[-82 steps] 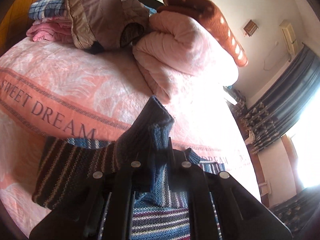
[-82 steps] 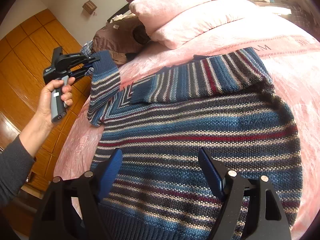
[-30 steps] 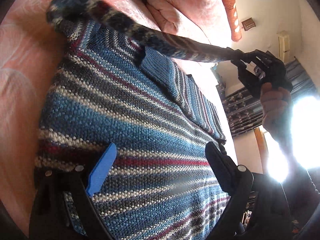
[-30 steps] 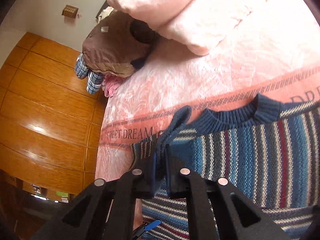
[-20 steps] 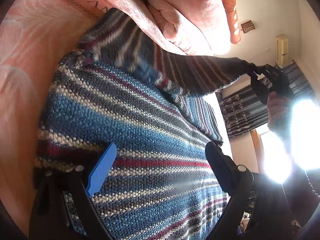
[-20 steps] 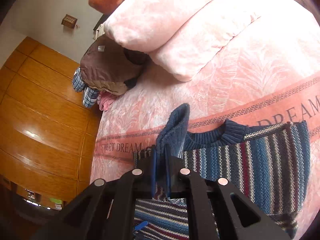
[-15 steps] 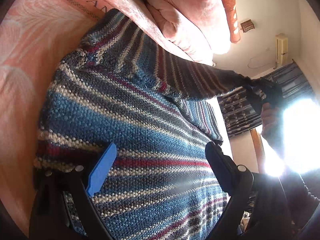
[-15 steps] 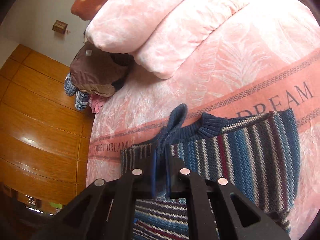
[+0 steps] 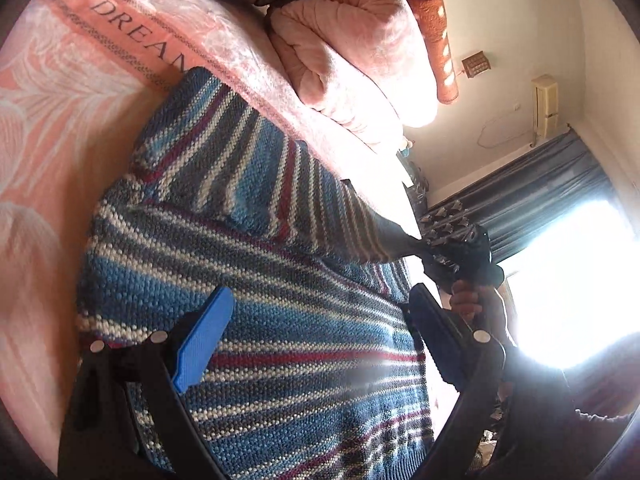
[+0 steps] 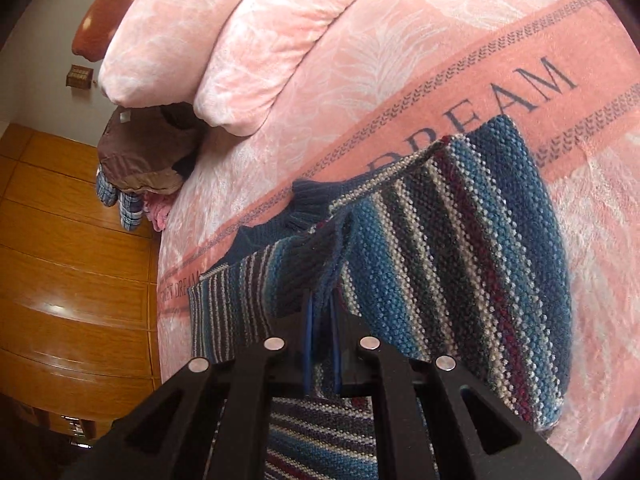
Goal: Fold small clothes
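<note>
A blue, white and maroon striped knit sweater point(image 9: 280, 340) lies flat on the pink bedspread point(image 9: 60, 120). My left gripper point(image 9: 316, 328) hovers open just above the sweater's body, its blue pad point(image 9: 204, 332) and dark pad point(image 9: 436, 328) wide apart. My right gripper point(image 10: 322, 320) is shut on the dark cuff of a sleeve point(image 10: 312, 256) and holds it folded across the chest, over the navy ribbed collar point(image 10: 304, 200). In the left wrist view the right gripper point(image 9: 460, 256) and the hand point(image 9: 476, 304) holding it are at the right, with the sleeve point(image 9: 248, 168) stretched towards them.
A rolled pink quilt point(image 10: 248, 32) and a brown spotted pillow point(image 9: 436, 20) lie at the head of the bed. A brown jacket point(image 10: 144, 152) with plaid and pink clothes sits beside them. A wooden wardrobe point(image 10: 68, 280) stands to the left; curtains point(image 9: 532, 204) and a bright window are on the right.
My right gripper has carried the sleeve across the sweater from the left side towards the right, and the sleeve has dropped lower over the chest. My left gripper, which had let go of the cuff, has stayed open.
</note>
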A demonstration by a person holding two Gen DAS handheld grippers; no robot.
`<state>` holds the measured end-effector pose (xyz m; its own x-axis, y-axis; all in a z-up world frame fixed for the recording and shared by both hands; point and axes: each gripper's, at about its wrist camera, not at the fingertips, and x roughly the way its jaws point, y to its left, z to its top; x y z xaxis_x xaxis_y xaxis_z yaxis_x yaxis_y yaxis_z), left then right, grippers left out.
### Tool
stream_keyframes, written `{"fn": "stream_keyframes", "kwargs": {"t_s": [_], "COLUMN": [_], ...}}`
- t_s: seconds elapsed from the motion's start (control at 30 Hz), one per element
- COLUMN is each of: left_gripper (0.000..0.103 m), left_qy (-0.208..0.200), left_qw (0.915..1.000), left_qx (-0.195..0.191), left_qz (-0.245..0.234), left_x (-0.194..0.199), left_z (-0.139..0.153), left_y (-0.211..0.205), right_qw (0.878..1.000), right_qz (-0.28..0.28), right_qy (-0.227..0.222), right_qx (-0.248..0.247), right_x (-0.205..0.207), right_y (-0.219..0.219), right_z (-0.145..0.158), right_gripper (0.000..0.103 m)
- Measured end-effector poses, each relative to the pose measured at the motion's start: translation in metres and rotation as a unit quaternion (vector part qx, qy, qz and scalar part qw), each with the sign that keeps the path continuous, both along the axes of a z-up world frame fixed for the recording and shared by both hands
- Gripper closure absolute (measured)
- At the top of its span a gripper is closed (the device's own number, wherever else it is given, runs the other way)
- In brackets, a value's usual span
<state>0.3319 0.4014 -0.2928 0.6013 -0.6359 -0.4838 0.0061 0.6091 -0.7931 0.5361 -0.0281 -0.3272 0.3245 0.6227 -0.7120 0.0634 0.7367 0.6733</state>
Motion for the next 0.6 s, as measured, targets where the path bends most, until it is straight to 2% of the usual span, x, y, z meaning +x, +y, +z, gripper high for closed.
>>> {"fn": "stream_keyframes", "kwargs": {"t_s": [0.1,0.17,0.27,0.4,0.5,0.6], "left_gripper": [0.013,0.013,0.013,0.013,0.013,0.013], "left_qy": [0.009,0.022,0.035,0.045,0.067,0.108], "left_qw": [0.9999,0.9994,0.9982,0.9969,0.9949,0.9912], "left_qx": [0.008,0.020,0.031,0.036,0.037,0.036], "left_qz": [-0.010,-0.019,-0.037,-0.054,-0.066,-0.067], "left_x": [0.022,0.043,0.078,0.130,0.171,0.202], "left_z": [0.000,-0.001,0.001,0.007,0.002,-0.021], "left_y": [-0.001,-0.001,-0.002,0.003,0.001,0.002], "right_qw": [1.000,0.998,0.996,0.996,0.997,0.998], "right_qz": [-0.001,0.009,0.004,-0.001,0.026,0.049], "right_qy": [0.006,0.007,-0.017,-0.063,-0.055,-0.033], "right_qx": [-0.015,-0.054,-0.090,-0.070,-0.044,-0.019], "right_x": [-0.002,-0.002,-0.003,0.003,0.016,0.028], "right_y": [-0.005,-0.003,-0.009,-0.014,0.000,0.018], "right_z": [-0.016,-0.026,-0.018,0.010,0.005,-0.014], "right_gripper": [0.096,0.090,0.088,0.088,0.088,0.088]}}
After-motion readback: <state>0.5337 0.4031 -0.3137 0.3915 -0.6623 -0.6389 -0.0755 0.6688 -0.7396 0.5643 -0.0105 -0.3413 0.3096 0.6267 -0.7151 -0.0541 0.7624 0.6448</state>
